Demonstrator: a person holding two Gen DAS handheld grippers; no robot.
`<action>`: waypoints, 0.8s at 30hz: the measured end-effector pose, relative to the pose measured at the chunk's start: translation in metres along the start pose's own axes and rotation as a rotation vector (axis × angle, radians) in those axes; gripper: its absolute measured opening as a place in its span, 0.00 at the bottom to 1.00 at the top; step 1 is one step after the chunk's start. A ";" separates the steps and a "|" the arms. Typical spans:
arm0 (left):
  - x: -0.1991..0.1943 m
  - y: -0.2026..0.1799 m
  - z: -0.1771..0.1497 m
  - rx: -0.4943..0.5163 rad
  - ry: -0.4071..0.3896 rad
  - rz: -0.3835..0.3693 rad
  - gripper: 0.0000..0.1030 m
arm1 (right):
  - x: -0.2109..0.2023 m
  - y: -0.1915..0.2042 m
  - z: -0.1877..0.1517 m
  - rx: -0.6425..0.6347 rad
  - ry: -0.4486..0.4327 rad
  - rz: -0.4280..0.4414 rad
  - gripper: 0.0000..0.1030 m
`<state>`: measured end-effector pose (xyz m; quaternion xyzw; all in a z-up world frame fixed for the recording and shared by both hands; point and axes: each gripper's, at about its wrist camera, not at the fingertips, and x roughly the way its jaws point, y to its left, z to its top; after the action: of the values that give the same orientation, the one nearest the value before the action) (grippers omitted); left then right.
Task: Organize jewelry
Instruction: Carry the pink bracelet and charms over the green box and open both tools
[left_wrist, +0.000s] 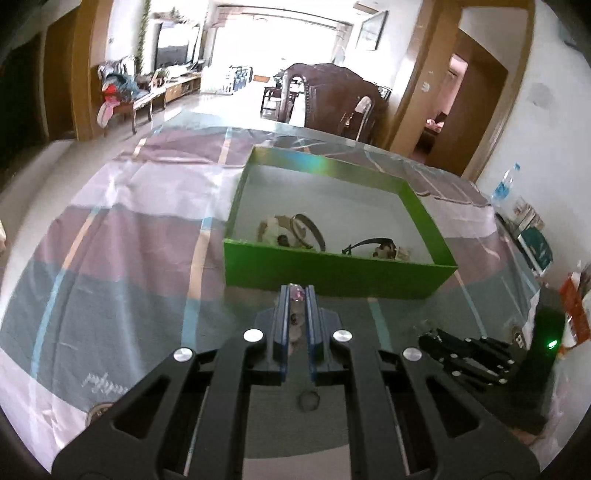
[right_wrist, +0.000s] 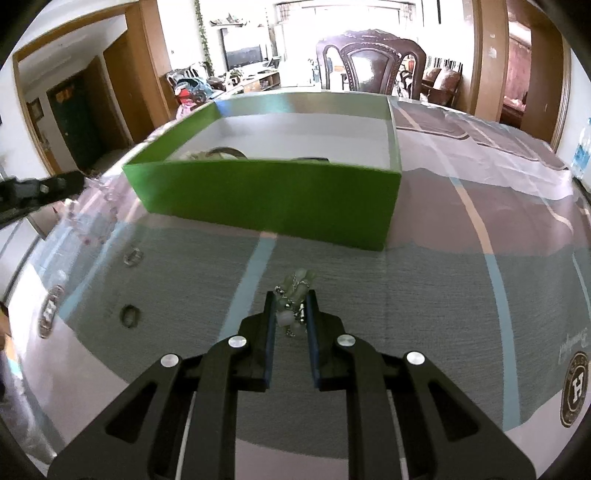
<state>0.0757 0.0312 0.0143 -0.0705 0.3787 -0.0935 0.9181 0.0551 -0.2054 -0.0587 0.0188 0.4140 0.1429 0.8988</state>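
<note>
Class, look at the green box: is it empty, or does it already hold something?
Not empty. The green box is open-topped, with several jewelry pieces lying on its pale floor.

A green box (right_wrist: 266, 199) with a white inside stands open on the table, a few bracelets (left_wrist: 295, 230) lying along its near wall. A pale green beaded piece (right_wrist: 295, 295) is pinched, and a pink-beaded strand (left_wrist: 297, 295) too. Two small rings (right_wrist: 130, 315) lie loose.

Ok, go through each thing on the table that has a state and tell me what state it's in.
Left gripper: shut on a pink bead strand.
Right gripper: shut on a pale green bead piece.
Green box: open, lidless, jewelry inside.
Two rings: loose on the tablecloth.
</note>
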 end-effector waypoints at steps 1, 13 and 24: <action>-0.002 -0.004 0.004 0.017 -0.006 0.000 0.08 | -0.006 0.000 0.006 0.003 -0.006 0.023 0.16; 0.028 -0.031 0.103 0.115 -0.099 0.044 0.08 | 0.007 -0.007 0.123 -0.031 -0.070 -0.032 0.16; 0.119 0.003 0.118 0.037 0.022 0.114 0.21 | 0.066 -0.016 0.123 0.011 -0.012 -0.069 0.40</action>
<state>0.2418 0.0144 0.0155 -0.0309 0.3905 -0.0488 0.9188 0.1919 -0.1925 -0.0286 0.0103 0.4099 0.1094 0.9055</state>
